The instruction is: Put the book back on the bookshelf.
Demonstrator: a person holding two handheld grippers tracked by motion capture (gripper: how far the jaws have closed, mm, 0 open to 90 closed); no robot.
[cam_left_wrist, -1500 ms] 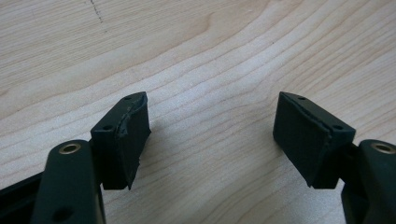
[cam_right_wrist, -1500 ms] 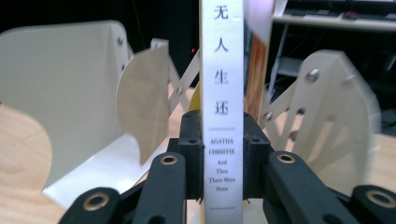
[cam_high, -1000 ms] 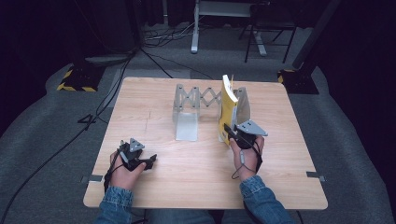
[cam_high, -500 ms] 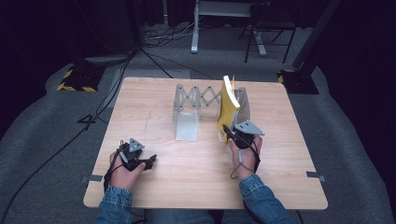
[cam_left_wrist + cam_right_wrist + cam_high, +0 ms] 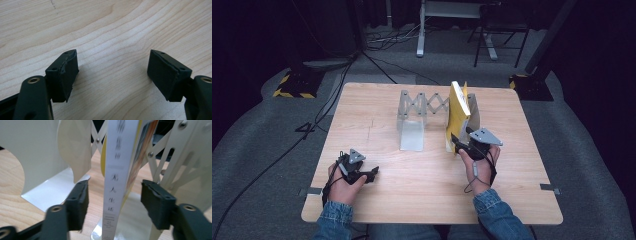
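A thin yellow book (image 5: pixel 458 112) stands on end in the right part of a grey metal scissor-style book rack (image 5: pixel 419 104). My right gripper (image 5: pixel 457 141) sits low at the book's near edge. In the right gripper view the white spine (image 5: pixel 117 170) rises between the jaws of the right gripper (image 5: pixel 115 200), which is open, with a gap on each side of the spine. At the front left of the table my left gripper (image 5: pixel 373 173) rests in a hand. In its own view the left gripper (image 5: pixel 112 72) stands open over bare wood.
The rack's left end plate (image 5: pixel 412 135) lies flat on the wooden table (image 5: pixel 412 195). Its upright white panels (image 5: pixel 37 150) stand close to the left of the book. Cables and stand legs (image 5: pixel 422 30) lie on the dark floor behind.
The book's top has shifted slightly to the right and it stands a little more upright. Both hands have stayed almost where they were.
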